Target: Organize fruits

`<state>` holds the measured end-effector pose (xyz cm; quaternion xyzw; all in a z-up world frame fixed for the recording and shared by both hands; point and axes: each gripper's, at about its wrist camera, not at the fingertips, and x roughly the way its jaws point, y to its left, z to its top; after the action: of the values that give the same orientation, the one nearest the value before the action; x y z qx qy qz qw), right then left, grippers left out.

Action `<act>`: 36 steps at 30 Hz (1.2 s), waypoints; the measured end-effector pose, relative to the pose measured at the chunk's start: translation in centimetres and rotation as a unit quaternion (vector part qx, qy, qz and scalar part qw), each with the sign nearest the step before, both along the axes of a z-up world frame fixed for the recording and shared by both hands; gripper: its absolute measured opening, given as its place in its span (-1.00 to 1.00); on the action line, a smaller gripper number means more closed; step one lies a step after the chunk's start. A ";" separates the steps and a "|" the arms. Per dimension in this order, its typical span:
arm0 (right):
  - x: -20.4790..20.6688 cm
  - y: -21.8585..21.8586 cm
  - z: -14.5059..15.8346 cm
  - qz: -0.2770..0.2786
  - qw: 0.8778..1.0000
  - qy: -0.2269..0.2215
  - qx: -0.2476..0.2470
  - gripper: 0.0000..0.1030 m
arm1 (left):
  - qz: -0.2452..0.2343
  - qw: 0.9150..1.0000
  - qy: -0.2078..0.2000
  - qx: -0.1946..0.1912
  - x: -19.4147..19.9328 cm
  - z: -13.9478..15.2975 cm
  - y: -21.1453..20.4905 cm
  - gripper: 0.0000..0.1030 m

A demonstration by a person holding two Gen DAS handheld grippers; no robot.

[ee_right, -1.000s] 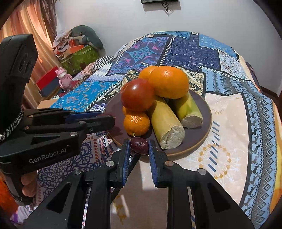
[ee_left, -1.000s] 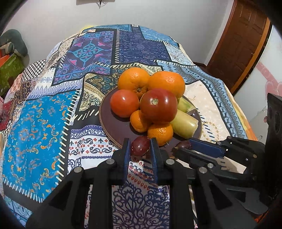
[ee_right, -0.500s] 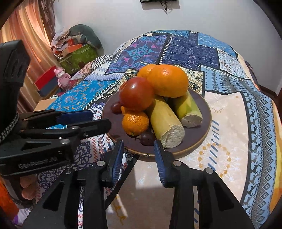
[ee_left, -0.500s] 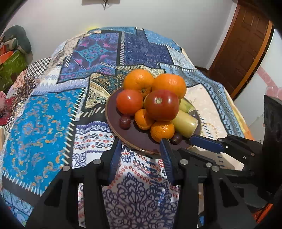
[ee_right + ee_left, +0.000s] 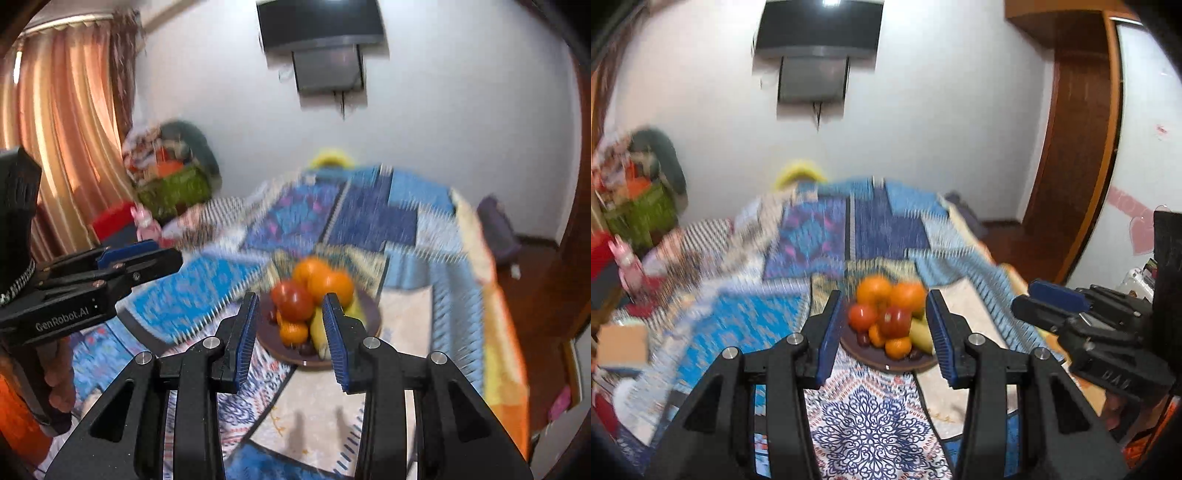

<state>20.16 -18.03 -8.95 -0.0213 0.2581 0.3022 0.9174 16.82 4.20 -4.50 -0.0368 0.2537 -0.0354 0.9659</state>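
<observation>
A brown plate [image 5: 886,363] on the patterned bedspread holds a pile of fruit: oranges [image 5: 874,291], red tomatoes [image 5: 894,321], small mandarins [image 5: 898,348], banana pieces [image 5: 921,334] and small dark fruits [image 5: 863,338]. The plate also shows in the right wrist view [image 5: 371,314], with oranges [image 5: 330,286] and a tomato [image 5: 295,301]. My left gripper [image 5: 884,338] is open and empty, well back from the plate. My right gripper [image 5: 291,330] is open and empty, also back from it. Both views are blurred by motion.
The bedspread [image 5: 827,229] covers a bed. A wall-mounted TV [image 5: 818,29] hangs at the back. A wooden door [image 5: 1075,155] stands at the right. Boxes and clutter [image 5: 166,184] and curtains [image 5: 70,110] sit at the left.
Both grippers have released their small dark fruits onto the plate, opened wide, and pulled back and upward away from it. The view now takes in the wall and TV.
</observation>
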 end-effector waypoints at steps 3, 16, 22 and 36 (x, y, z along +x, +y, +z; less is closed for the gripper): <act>-3.0 -1.0 2.8 -0.005 0.999 -0.037 0.020 -0.29 | 0.000 0.999 -0.035 0.005 -3.0 2.7 -0.7 -0.13; -11.5 -3.3 7.4 -0.038 0.989 -0.129 0.061 0.49 | 0.021 0.988 -0.149 0.020 -13.3 8.6 -3.1 0.62; -11.9 -3.0 7.3 -0.055 0.986 -0.146 0.056 0.83 | 0.030 0.986 -0.160 0.023 -14.8 8.4 -3.5 0.99; -13.4 -3.8 7.2 -0.082 0.982 -0.161 0.051 1.00 | 0.034 0.988 -0.152 0.019 -15.3 7.5 -3.3 1.00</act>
<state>6.76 -21.85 -1.80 -0.0015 0.0924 0.2316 0.9684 1.55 0.89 2.95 -0.0213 0.1036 -0.0026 0.9944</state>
